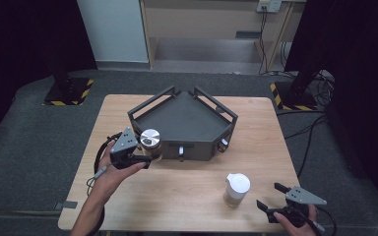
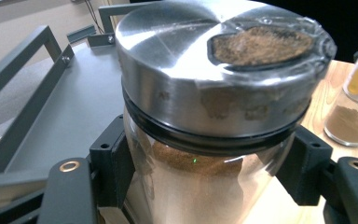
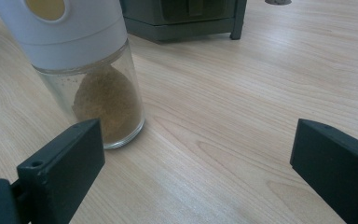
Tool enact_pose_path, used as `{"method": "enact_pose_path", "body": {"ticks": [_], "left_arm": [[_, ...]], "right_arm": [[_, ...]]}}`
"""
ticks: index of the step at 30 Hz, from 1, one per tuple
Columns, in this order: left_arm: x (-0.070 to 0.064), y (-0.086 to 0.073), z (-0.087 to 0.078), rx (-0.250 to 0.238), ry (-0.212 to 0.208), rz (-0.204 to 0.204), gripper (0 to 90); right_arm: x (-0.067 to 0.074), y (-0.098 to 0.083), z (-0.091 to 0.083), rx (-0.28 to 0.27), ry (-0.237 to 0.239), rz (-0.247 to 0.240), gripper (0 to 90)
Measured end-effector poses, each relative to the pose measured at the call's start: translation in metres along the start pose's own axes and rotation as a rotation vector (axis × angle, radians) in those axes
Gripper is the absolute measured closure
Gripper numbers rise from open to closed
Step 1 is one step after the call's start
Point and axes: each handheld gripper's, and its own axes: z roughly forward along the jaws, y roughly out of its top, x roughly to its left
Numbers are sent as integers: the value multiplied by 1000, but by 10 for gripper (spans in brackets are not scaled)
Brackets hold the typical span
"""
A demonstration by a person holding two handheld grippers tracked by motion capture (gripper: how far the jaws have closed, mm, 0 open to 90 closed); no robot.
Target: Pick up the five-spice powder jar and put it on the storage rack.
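Item 1: glass jar [image 1: 151, 142] with a brushed steel lid, part filled with brown powder. In the high view it stood at the near left corner of the grey tray [image 1: 177, 118], clamped in the left gripper [image 1: 145, 158]. The left gripper view showed what the high view did not: both black jaws pressed against the glass below the lid's black seal, and a taped-over window in the lid with brown powder under it.

Item 2: grey tray, five-sided with railed walls, at the middle of the table [image 1: 187, 182]. The left gripper view showed its flat floor and rails behind the jar; the right gripper view caught its lower front edge.

Item 3: white-capped shaker [image 1: 236, 189], clear glass with tan powder heaped inside, upright on the table near the right gripper [image 1: 269, 196] (apart, not touched). The right gripper view showed a yellow oval mark on the cap and the powder piled against one side of the glass.

Item 4: right gripper, low at the table's near right edge, jaws spread wide with bare wood between them; the shaker stood just beyond its left jaw.
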Motion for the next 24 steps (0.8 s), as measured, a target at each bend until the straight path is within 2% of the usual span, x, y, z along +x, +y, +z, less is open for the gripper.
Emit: {"method": "enact_pose_path", "body": {"ticks": [4, 7, 17, 24], "left_arm": [[8, 9, 6, -19, -5, -9, 304], [10, 19, 11, -9, 11, 14, 304], [30, 40, 39, -16, 15, 19, 304], [44, 38, 61, -22, 33, 11, 304]], "right_arm": [[0, 1, 0, 0, 1, -3, 35], [0, 1, 1, 1, 1, -3, 35], [0, 2, 2, 11, 5, -10, 35], [0, 2, 2, 10, 7, -15, 35]]}}
